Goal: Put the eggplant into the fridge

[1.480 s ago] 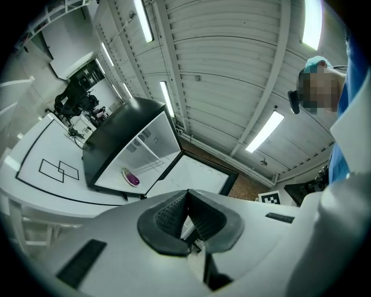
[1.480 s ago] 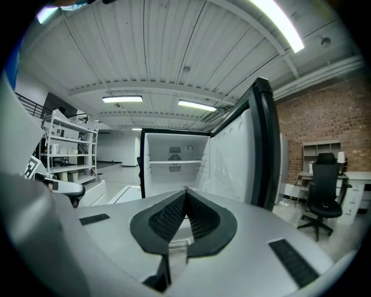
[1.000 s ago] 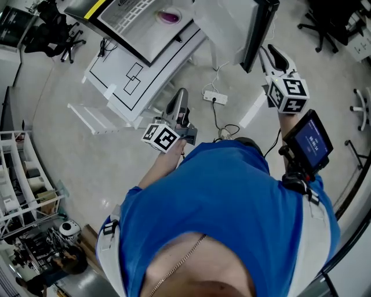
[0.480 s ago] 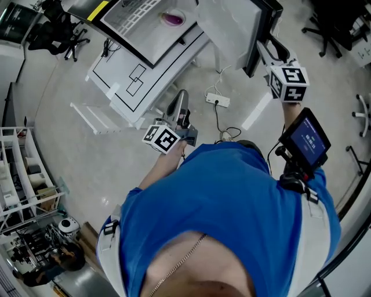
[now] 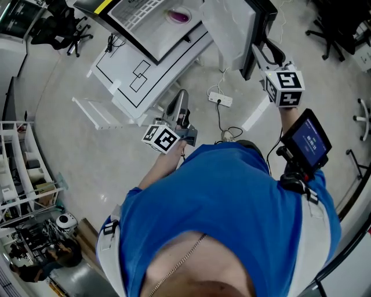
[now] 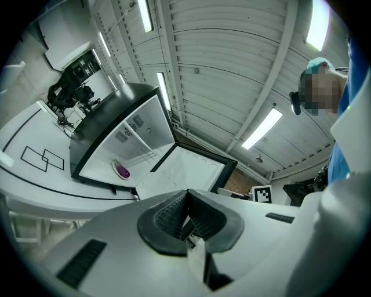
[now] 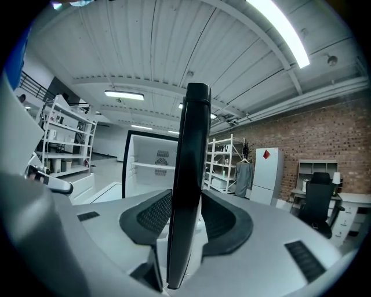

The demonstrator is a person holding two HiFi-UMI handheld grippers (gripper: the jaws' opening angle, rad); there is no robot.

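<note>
A purple eggplant (image 5: 178, 15) (image 6: 123, 170) lies on a plate inside the open black mini fridge (image 5: 145, 23) that stands on a white table. The fridge door (image 5: 255, 29) (image 7: 191, 174) stands swung out to the right. My right gripper (image 5: 261, 52) (image 7: 186, 223) is at the door's outer edge. Its jaws have just been opening wide and then closing a little, and both pads now sit against the door slab between them. My left gripper (image 5: 180, 97) (image 6: 186, 217) hangs lower in front of the table, shut with nothing in it.
The white table (image 5: 133, 75) carries black outline marks. A white rack (image 5: 95, 113) leans at its front. A power strip (image 5: 220, 98) and cables lie on the floor below the door. Shelving (image 5: 23, 174) stands at the left, office chairs at the far corners.
My right gripper has moved left and up to the door's edge, which now sits between its jaws. The left gripper has stayed where it was.
</note>
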